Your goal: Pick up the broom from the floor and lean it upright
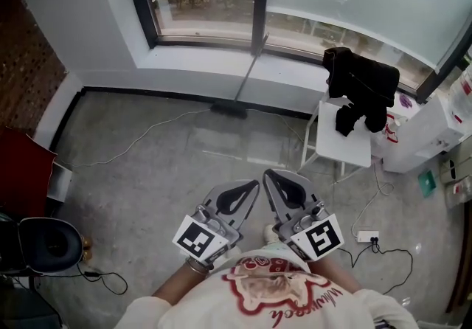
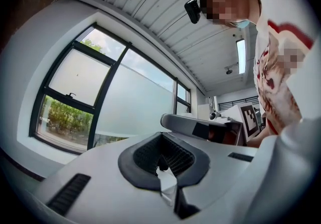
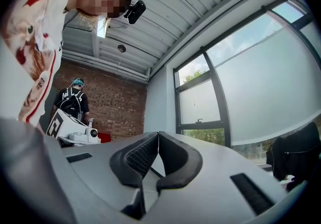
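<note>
The broom [image 1: 251, 73] stands leaning against the window sill at the far side of the room. Its grey handle slopes up to the window frame and its dark head [image 1: 229, 108] rests on the floor by the wall. Both grippers are held close to the person's body, far back from the broom, side by side and pointing toward it. My left gripper [image 1: 251, 186] is shut with nothing in it, its pads [image 2: 150, 155] pressed together. The right gripper [image 1: 269, 172] is shut and empty too, with its pads [image 3: 138, 160] meeting along a thin seam.
A white chair [image 1: 344, 143] with black clothing [image 1: 361, 88] draped on it stands right of the broom. Cables and a power strip [image 1: 366, 236] lie on the grey floor. A red object [image 1: 22, 165] and a black round seat [image 1: 48, 245] are at left. Another person [image 3: 72, 102] stands by a brick wall.
</note>
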Tool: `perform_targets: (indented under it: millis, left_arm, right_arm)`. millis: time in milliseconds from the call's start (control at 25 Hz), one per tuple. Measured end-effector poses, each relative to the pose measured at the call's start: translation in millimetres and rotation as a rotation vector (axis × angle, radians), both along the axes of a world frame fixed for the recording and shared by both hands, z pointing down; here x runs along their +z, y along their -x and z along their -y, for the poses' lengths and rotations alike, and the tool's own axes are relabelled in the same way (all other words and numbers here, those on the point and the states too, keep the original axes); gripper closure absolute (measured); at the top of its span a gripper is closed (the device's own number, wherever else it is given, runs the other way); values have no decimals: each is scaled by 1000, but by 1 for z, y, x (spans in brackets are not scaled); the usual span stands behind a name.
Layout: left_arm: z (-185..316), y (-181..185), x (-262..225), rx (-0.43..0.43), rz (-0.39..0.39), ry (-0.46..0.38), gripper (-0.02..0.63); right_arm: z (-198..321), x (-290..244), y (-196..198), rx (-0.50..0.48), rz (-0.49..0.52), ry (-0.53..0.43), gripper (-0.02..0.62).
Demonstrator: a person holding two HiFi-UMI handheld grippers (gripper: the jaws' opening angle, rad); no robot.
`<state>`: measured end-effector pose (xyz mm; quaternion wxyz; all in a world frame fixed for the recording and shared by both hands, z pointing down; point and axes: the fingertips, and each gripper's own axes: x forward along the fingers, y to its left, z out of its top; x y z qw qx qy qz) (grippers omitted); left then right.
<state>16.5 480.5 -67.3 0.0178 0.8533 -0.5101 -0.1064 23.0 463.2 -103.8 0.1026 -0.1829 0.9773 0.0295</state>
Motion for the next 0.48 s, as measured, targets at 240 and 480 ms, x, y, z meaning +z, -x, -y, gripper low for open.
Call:
perform_targets:
  millis: [240, 480]
  left_arm:
    - [-4, -13, 0, 12, 2, -8, 589]
    - [-14, -12, 2, 17, 14, -5, 589]
  right_arm:
    - [0, 12, -11, 19, -20, 9, 571]
    - [-10, 15, -9, 32, -27, 14, 571]
